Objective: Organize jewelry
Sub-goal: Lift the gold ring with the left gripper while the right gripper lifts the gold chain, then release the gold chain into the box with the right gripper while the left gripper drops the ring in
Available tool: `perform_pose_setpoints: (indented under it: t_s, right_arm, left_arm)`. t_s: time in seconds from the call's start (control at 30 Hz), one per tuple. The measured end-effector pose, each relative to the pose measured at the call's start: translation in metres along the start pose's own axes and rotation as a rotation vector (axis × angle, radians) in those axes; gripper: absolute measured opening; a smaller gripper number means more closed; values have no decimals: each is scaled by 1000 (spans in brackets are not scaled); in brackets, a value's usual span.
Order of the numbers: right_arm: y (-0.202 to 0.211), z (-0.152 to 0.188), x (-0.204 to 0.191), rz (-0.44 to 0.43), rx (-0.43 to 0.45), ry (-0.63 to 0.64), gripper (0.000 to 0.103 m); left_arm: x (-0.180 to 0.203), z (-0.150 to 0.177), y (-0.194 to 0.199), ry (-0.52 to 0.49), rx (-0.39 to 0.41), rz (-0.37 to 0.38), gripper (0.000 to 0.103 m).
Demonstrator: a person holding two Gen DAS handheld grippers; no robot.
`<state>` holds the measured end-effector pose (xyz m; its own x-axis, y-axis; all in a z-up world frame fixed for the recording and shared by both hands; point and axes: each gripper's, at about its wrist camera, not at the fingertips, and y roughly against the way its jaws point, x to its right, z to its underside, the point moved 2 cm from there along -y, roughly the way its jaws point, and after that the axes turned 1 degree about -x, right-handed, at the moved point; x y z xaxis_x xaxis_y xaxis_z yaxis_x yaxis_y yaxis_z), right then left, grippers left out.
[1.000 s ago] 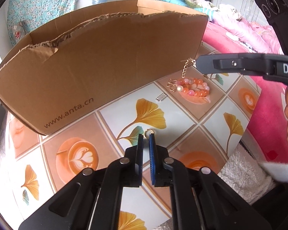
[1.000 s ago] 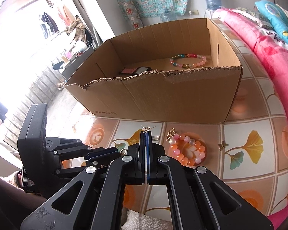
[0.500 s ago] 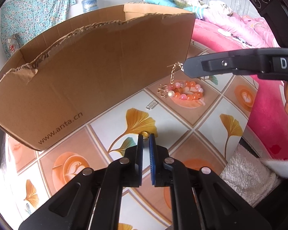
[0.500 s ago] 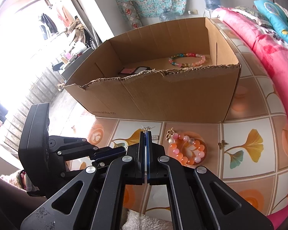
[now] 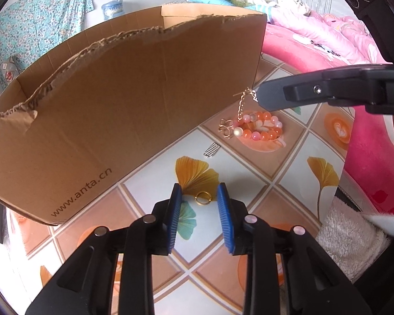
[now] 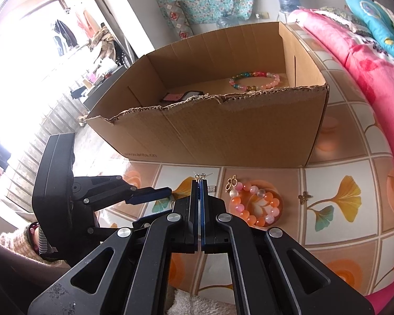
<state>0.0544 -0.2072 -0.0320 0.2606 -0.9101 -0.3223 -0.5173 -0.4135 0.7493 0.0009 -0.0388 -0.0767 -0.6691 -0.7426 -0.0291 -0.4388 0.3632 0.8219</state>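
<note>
Left gripper point(image 5: 199, 193): fingers spread apart, blue pads facing each other, holding nothing; low over the tiled bench point(image 5: 244, 173).
Gold ring point(image 5: 202, 199): lies flat on the bench between the left gripper's fingertips, touching neither pad, at the foot of a printed ginkgo leaf.
Right gripper point(image 6: 199, 181): fingers pressed together, pinching a gold chain earring point(image 5: 245, 99) at its top; the chain hangs free below the tips, above the bench.
Orange bead bracelet point(image 6: 254, 206): rests on the bench in front of the box, just right of the right gripper's tips; a gold flower charm point(image 6: 231, 182) sits at its upper-left edge.
Small silver piece point(image 5: 212, 149): flat on the bench, near the bracelet, between it and the box.
Small gold charm point(image 6: 304, 197): on the bench to the right of the bracelet, apart from it.
Cardboard box point(image 6: 223, 131): open top, torn front rim, standing on the bench behind the jewelry.
Box contents: a multicolour bead bracelet point(image 6: 254, 80) on the floor at the back right; a dark and pink item point(image 6: 181, 95) at the left, too hidden to identify.
</note>
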Motion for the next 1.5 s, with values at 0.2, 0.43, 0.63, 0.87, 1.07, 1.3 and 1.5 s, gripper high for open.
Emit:
perform_pose_setpoints:
  t_s: [0.2, 0.43, 0.63, 0.87, 1.07, 1.3, 1.5]
  right_arm:
    - [1, -1, 1, 1, 5, -3, 0]
    - [7, 0, -1, 0, 19, 6, 0]
    - [31, -14, -7, -40, 87, 19, 0]
    - [53, -57, -19, -106, 207, 55, 0]
    - [22, -91, -18, -76, 189, 52, 0]
    - [-35, -108, 3, 34, 31, -22, 0]
    - [-47, -105, 11, 56, -5, -34, 10]
  left_arm:
    - [4, 0, 0, -31, 6, 4, 12]
    - [6, 1, 6, -17, 23, 7, 12]
    - [1, -10, 45, 0, 108, 52, 12]
    - [-29, -54, 114, 48, 303, 75, 12]
    - [-71, -92, 99, 112, 254, -38, 12]
    - [-119, -108, 40, 203, 38, -177, 12]
    - [-131, -105, 16, 237, -65, -258, 13]
